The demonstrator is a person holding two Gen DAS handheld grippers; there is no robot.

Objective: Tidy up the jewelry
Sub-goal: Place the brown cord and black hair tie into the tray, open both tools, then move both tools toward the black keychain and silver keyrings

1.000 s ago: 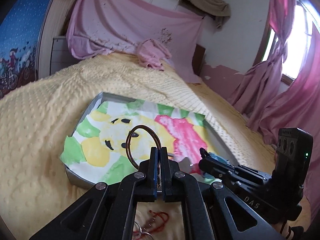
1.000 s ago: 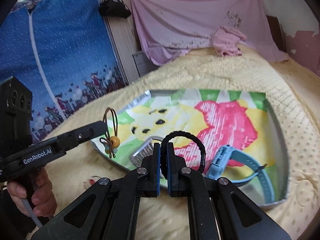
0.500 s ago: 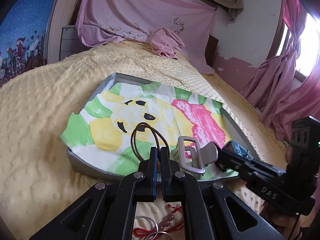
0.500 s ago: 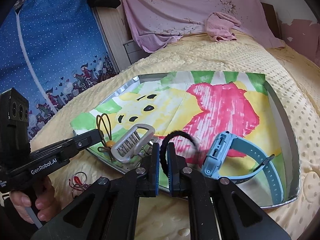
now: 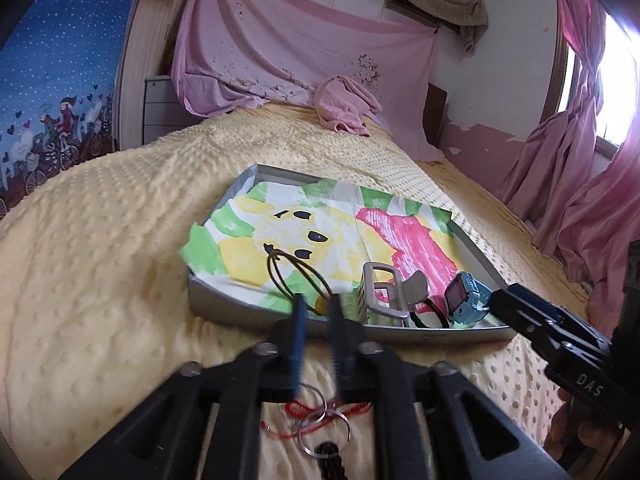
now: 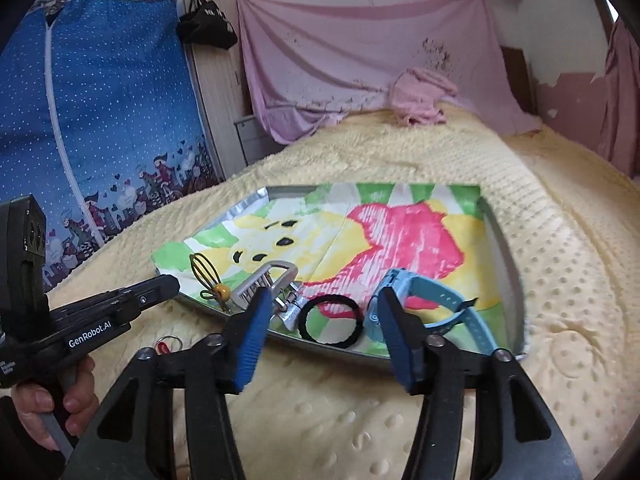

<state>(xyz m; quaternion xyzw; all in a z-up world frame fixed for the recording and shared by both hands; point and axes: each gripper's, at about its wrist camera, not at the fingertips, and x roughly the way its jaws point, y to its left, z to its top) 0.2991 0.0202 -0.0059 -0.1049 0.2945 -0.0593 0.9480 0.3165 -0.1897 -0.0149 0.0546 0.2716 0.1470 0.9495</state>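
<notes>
Now the tray (image 6: 505, 248) ahead of both spread, just-opened, empty tools (image 6: 316, 316) (image 5: 318, 308) holds a watch (image 6: 420, 292), black band (image 6: 331, 322), clip (image 6: 266, 284) and beaded loop (image 6: 208, 276).

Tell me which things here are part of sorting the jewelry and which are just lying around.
Job:
tray
hair tie
brown band
clip
watch
key rings

Lying about:
pink towel
black bag
curtain
</notes>
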